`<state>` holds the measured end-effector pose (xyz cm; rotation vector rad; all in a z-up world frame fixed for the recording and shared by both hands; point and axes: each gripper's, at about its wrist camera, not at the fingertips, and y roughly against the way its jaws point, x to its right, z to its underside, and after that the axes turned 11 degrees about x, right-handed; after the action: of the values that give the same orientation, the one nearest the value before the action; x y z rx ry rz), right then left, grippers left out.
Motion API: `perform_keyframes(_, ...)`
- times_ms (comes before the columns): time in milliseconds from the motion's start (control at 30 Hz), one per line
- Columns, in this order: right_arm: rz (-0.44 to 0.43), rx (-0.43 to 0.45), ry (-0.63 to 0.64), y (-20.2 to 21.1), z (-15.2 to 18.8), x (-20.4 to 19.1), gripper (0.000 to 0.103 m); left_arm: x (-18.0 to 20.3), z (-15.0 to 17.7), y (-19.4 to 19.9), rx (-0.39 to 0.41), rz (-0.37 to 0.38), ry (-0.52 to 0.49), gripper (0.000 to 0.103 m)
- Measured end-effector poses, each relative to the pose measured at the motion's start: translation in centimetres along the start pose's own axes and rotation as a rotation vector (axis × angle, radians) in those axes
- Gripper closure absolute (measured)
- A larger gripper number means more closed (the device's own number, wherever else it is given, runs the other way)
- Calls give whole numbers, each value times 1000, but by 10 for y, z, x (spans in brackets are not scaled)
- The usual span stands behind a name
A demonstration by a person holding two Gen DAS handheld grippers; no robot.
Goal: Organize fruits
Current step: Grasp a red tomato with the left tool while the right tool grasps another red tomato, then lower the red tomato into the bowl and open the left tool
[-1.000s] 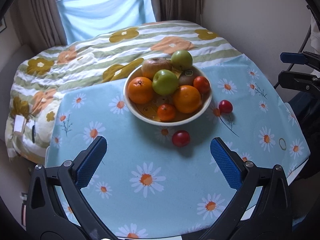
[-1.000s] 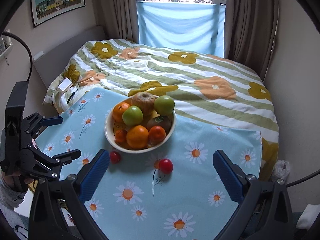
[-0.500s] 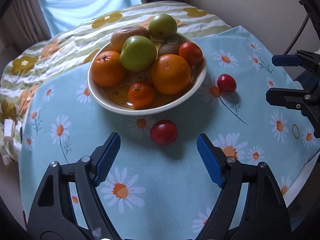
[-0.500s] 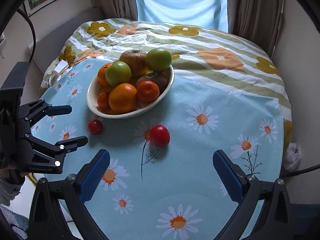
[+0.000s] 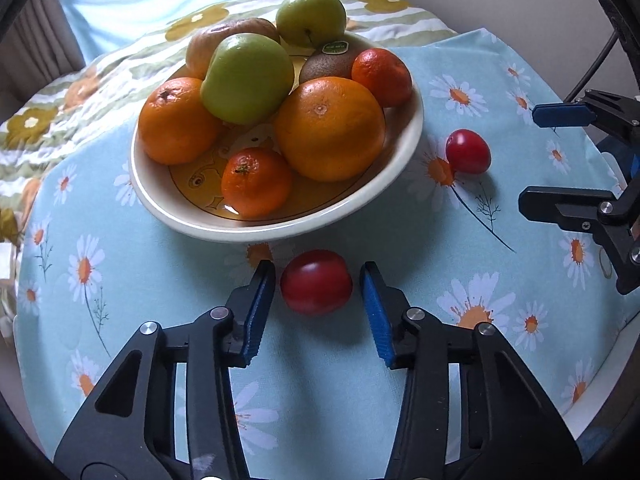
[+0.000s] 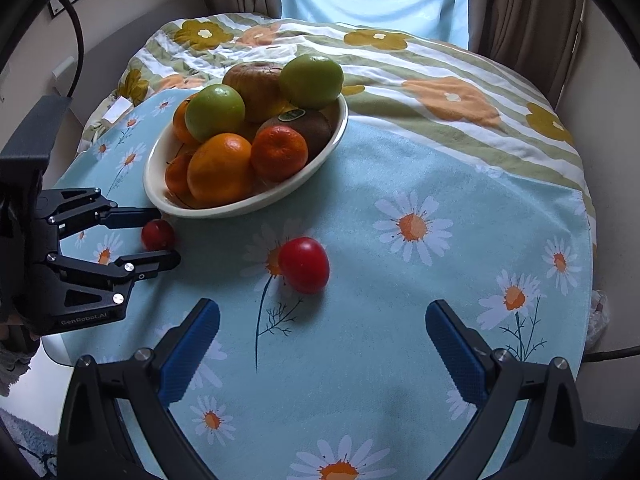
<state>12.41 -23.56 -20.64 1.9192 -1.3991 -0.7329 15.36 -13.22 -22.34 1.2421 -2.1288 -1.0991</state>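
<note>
A cream bowl [image 5: 404,160] holds oranges, green apples, a kiwi and a brown fruit; it also shows in the right wrist view [image 6: 240,206]. A small red fruit [image 5: 316,282] lies on the daisy cloth just in front of the bowl, between the pads of my left gripper [image 5: 318,300], which is open with small gaps on both sides. The same fruit [image 6: 157,234] and gripper [image 6: 164,236] show in the right wrist view. A second red fruit [image 6: 304,265] lies ahead of my open, empty right gripper [image 6: 320,344]; it also shows in the left wrist view [image 5: 468,151].
The light blue daisy cloth [image 6: 420,320] covers a round table beside a bed with a striped floral quilt [image 6: 440,80]. My right gripper [image 5: 576,160] reaches in from the right of the left wrist view. Curtains and a window stand behind.
My left gripper has moved forward and narrowed until its pads flank the near red fruit. My right gripper has come closer to the second red fruit.
</note>
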Motion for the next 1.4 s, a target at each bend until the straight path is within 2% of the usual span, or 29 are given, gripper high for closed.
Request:
perform_keyframes(67,-1,1,5,-2,-1,0,1,0,0,0,2,5,5,65)
perform_keyframes(233,-9,-3,11,-8,-3,1,6,2,2,0,4,-5,10,65)
perform_keyframes(500,-25,-21,-2,-25,-5,3,24,-2,14,8,16,-17,24,65)
perform_keyframes(733,-8,-24,2,-34,-5,-1,32,-8,19,15,32,2,66,65)
perform_keyframes(867,1,-21,22,-38,-6,-6,44,-14,22,21,43,-3,78,65)
perform_keyframes(933,8,-14,37,-39,-6,-9,55,-15,22,22,47,-6,82,65)
perform_keyframes(1000,3,-11,44,-38,-7,-12,74,-16,22,24,51,-8,87,65)
perform_keyframes(1400,-24,33,22,-4,-18,-16,74,-18,11,57,113,-22,108,65)
